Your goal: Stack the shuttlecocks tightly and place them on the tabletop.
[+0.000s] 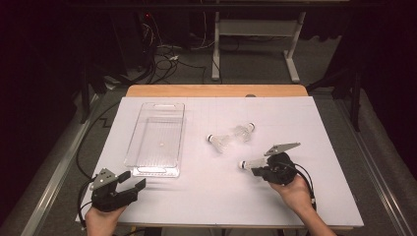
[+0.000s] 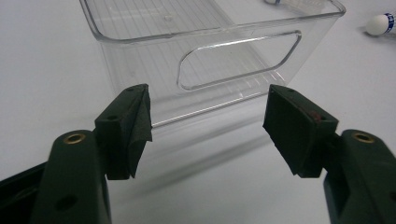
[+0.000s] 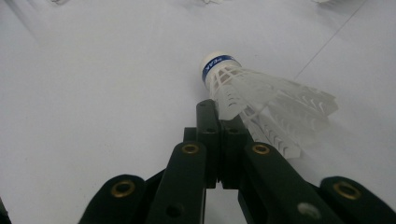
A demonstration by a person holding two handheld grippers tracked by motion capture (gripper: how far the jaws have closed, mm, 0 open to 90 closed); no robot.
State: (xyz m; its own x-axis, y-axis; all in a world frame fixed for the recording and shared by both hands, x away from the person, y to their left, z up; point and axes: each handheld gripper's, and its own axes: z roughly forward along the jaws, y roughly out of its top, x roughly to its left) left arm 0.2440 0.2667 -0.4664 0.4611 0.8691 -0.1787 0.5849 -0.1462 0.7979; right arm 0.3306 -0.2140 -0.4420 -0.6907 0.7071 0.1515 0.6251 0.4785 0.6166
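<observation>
White plastic shuttlecock with blue band (image 3: 261, 100) is lying on the white table sheet (image 1: 196, 196), front right, its skirt pinched in the closed right gripper (image 3: 223, 122). Left gripper (image 2: 205, 126) is hovering with jaws wide apart, holding nothing, just before the clear plastic bin (image 2: 210, 51). Two more shuttlecocks (image 1: 231, 136) are lying mid-table.

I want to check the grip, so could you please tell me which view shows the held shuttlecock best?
The right gripper view: the shuttlecock sits close up, its skirt pinched between the shut jaws. The high view shows it small at the right gripper. The left gripper view shows other shuttlecocks' edges.
</observation>
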